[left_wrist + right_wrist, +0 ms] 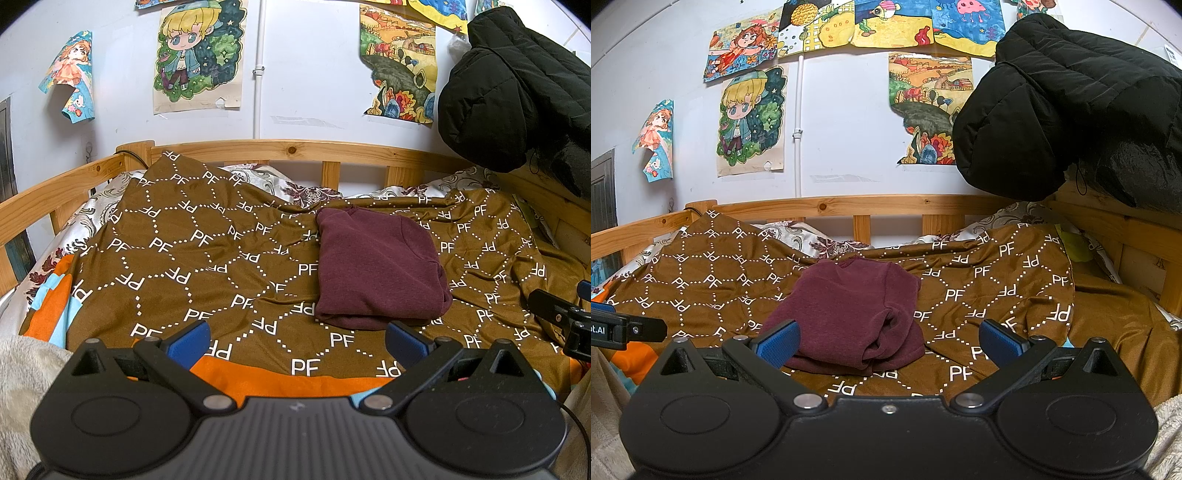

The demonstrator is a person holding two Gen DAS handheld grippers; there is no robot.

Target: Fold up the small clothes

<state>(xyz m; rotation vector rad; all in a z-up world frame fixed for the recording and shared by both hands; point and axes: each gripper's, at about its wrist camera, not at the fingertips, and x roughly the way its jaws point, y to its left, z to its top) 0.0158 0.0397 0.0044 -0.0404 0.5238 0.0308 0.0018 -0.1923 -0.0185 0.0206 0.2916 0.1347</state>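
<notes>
Our two claws, left gripper (297,341) and right gripper (888,341), were wide apart, holding nothing.
We think the folded red top (376,269), mid-frame, lay flat so it stayed neat.

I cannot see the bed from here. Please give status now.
Left gripper open, empty. Right gripper open, empty. Maroon garment lies folded on brown blanket. Nothing in the way.

Folded maroon garment (376,266) flat on brown bedspread (207,258)
</notes>
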